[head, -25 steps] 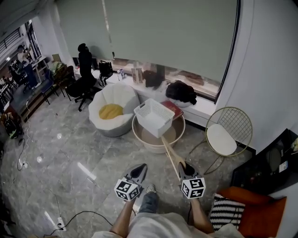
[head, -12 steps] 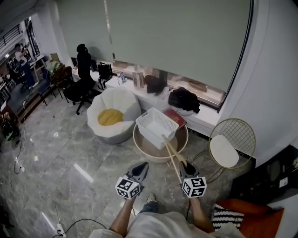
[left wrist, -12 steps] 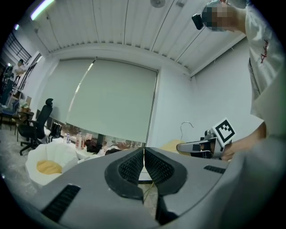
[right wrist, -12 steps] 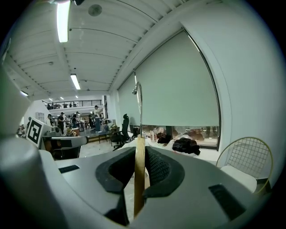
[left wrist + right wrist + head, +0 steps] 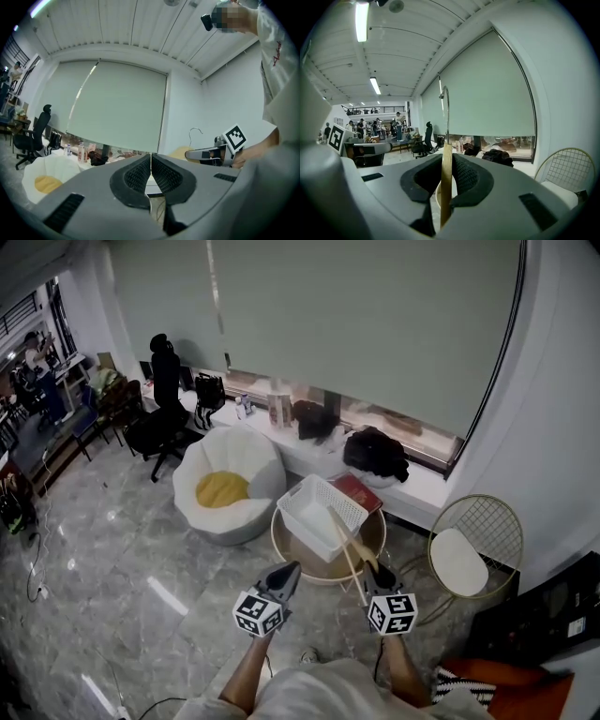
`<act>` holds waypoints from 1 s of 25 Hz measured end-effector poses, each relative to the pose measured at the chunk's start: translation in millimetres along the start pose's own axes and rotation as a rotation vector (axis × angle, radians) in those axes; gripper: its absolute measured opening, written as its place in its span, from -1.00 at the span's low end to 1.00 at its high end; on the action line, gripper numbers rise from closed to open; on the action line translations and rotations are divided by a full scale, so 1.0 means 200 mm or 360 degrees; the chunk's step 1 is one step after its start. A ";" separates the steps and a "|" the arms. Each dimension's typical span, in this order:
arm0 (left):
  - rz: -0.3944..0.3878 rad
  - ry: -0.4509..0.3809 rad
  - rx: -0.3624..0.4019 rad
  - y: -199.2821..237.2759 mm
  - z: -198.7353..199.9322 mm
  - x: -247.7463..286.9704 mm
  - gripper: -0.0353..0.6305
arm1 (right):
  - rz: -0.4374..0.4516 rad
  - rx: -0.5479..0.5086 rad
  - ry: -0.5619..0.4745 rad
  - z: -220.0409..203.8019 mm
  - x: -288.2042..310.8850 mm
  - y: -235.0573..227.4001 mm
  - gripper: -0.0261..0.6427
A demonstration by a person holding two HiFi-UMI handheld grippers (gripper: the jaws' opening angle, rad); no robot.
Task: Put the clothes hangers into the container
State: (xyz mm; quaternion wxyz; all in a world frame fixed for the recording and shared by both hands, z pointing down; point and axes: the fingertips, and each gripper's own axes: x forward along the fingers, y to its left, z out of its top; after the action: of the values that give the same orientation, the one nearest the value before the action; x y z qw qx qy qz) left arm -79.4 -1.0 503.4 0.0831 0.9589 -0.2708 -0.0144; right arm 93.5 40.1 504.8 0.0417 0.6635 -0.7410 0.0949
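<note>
Leftmost, well left of the white basket [image 5: 296,494], sits a white pouf chair [image 5: 246,451] with a yellow cushion; it has no part in this. My left gripper [image 5: 284,571] hangs just short of the basket, its jaws pressed together with nothing between them. The basket itself rests tilted on the round table [image 5: 323,568]. The wooden hanger [image 5: 345,545] slants up from my right gripper [image 5: 368,570], its far end over the basket's near right rim and its metal hook standing upright ahead of the jaws. That gripper is clamped on the hanger's wooden bar, edge-on. So I judge this as the carry-in step, with the hanger at the basket but not yet inside. Next I need to reach forward, lower the hanger below the rim, then let the jaws part.
</note>
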 end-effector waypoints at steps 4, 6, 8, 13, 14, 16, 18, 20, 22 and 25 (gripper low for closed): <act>-0.0006 0.0015 -0.0020 0.12 -0.02 0.07 -0.80 | -0.0016 0.0010 0.0014 0.00 0.13 -0.03 -0.70; -0.0012 0.0028 -0.0029 0.16 -0.03 0.10 -0.80 | -0.0025 0.0016 0.0025 -0.02 0.17 -0.03 -0.70; -0.0021 0.0039 -0.0035 0.20 -0.05 0.13 -0.80 | -0.0033 0.0023 0.0033 -0.03 0.21 -0.04 -0.70; -0.0044 0.0078 -0.0081 0.24 -0.12 0.20 -0.80 | -0.0038 0.0033 0.0092 -0.11 0.26 -0.08 -0.70; -0.0048 0.0086 -0.0088 0.24 -0.13 0.21 -0.80 | -0.0040 0.0033 0.0099 -0.12 0.27 -0.09 -0.70; -0.0052 0.0099 -0.0097 0.26 -0.15 0.24 -0.80 | -0.0048 0.0040 0.0104 -0.13 0.29 -0.11 -0.70; -0.0054 0.0109 -0.0102 0.27 -0.16 0.27 -0.80 | -0.0054 0.0049 0.0108 -0.13 0.32 -0.14 -0.70; -0.0054 0.0120 -0.0107 0.29 -0.17 0.31 -0.80 | -0.0056 0.0054 0.0115 -0.13 0.35 -0.16 -0.70; -0.0051 0.0127 -0.0112 0.31 -0.18 0.33 -0.80 | -0.0053 0.0057 0.0117 -0.13 0.38 -0.18 -0.70; -0.0047 0.0129 -0.0111 0.34 -0.17 0.38 -0.80 | -0.0045 0.0060 0.0115 -0.12 0.44 -0.20 -0.70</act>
State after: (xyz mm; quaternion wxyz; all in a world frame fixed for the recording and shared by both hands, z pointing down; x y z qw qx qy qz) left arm -47.4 -92.7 550.7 0.1272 0.9591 -0.2524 0.0137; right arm 122.3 -44.8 549.0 0.0574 0.6706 -0.7277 0.1321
